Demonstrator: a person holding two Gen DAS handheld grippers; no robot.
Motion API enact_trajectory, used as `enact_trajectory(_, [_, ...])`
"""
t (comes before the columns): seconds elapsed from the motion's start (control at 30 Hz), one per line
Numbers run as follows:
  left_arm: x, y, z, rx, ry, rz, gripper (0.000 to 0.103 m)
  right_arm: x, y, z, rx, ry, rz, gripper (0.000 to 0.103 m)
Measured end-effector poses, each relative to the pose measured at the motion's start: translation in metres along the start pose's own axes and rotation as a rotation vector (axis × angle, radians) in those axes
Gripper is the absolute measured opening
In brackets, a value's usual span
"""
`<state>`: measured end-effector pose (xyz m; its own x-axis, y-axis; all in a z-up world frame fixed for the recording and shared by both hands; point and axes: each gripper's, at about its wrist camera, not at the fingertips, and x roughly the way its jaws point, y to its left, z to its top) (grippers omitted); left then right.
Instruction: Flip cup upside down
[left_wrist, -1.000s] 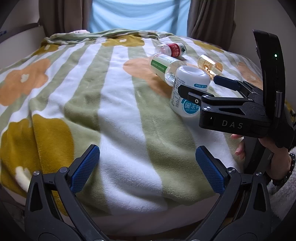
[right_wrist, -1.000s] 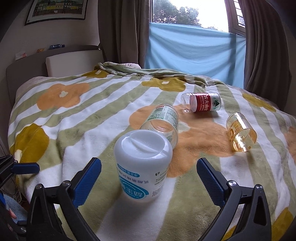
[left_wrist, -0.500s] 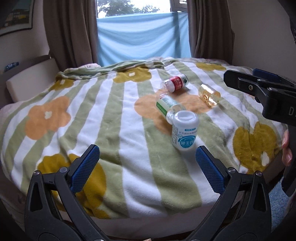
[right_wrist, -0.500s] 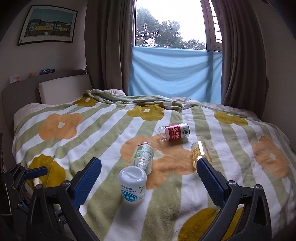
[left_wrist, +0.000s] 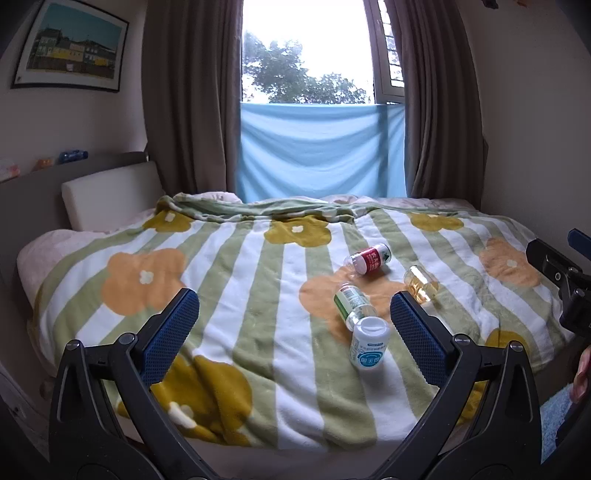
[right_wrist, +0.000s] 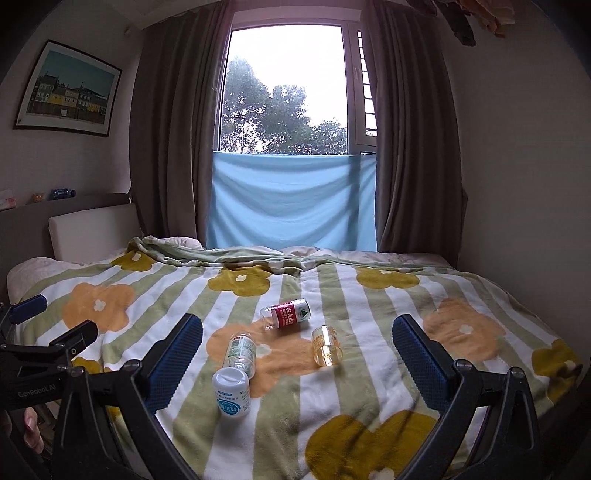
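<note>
With both grippers, left (left_wrist: 294, 326) and right (right_wrist: 297, 352), gaping empty off the bed's (right_wrist: 369, 398) near edge, the white cup (right_wrist: 232, 392) stands inverted near that edge. Flip looks done; next, if anything, just check it sits steady.

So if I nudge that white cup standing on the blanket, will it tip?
Probably. The white cup stands taller than wide on the soft, uneven blanket, so its footing looks poor. It seems light plastic, and once down its round body would likely roll.
</note>
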<state>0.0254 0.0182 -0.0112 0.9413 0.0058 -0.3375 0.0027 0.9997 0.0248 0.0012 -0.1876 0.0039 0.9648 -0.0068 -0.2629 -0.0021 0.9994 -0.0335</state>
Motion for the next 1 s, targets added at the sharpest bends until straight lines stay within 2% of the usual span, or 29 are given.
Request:
enact_trajectory(0.13, [-0.009, 0.001, 0.000, -0.013, -0.030, -0.025, 0.103, -0.003, -0.001, -0.006, -0.004, -0.006, -0.012, 0.103])
enact_trajectory(0.33, [-0.016, -0.005, 0.001, 0.004, -0.069, -0.014, 0.103, -0.004, -0.003, -0.004, -0.006, -0.018, -0.036, 0.103])
enact_trajectory(0.73, [-0.017, -0.006, -0.002, -0.019, -0.066, -0.030, 0.103, -0.008, -0.007, -0.006, 0.012, -0.032, -0.023, 0.103])
enact_trajectory(1.0, [-0.020, -0.009, 0.000, -0.003, -0.076, -0.014, 0.103, -0.008, -0.008, -0.006, 0.016, -0.025, -0.016, 0.103])
